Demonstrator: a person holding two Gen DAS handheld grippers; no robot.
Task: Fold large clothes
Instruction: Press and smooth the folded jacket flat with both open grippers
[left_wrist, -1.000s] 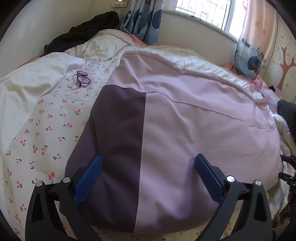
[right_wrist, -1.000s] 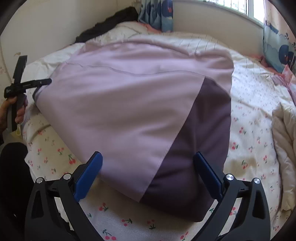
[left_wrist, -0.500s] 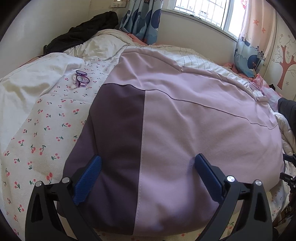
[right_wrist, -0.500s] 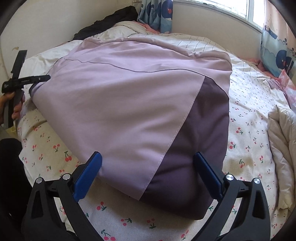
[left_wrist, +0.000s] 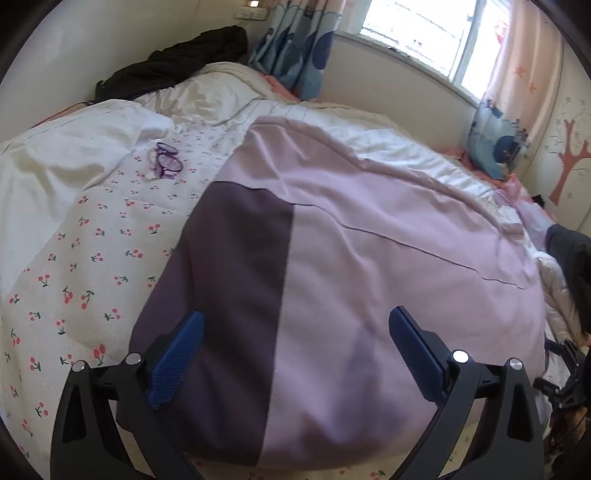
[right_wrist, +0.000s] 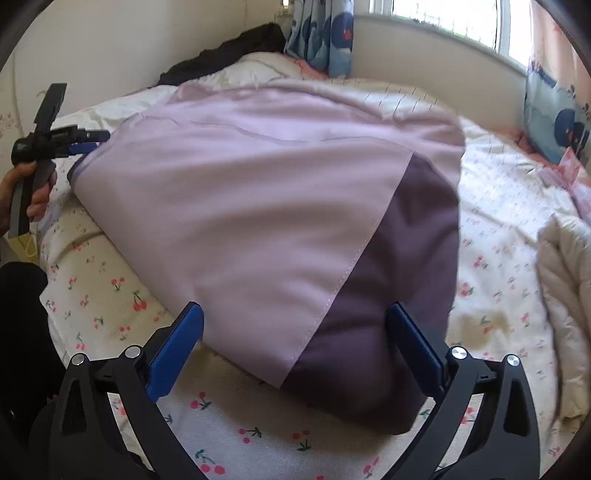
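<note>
- Left wrist view: left gripper (left_wrist: 293, 349) spread wide, grasping nothing, above the near edge of the cloth (left_wrist: 369, 295). Cloth flat on the bed (left_wrist: 74, 277), filling centre to 3 o'clock, dark panel at 8. Glasses (left_wrist: 167, 166) at 10, apart from the cloth.
- Right wrist view: right gripper (right_wrist: 293, 345) spread wide, empty, over the cloth's (right_wrist: 258, 206) dark corner at 5. Left gripper (right_wrist: 83, 146) at 9, beside the cloth's far corner; grip state unclear.

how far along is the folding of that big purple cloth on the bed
Done: the lilac and dark purple cloth lies spread flat on the cherry-print bed, apparently doubled already. In hand: nothing; the left gripper and right gripper hover open over its two near corners. Left: grip those corners and fold it smaller.
</note>
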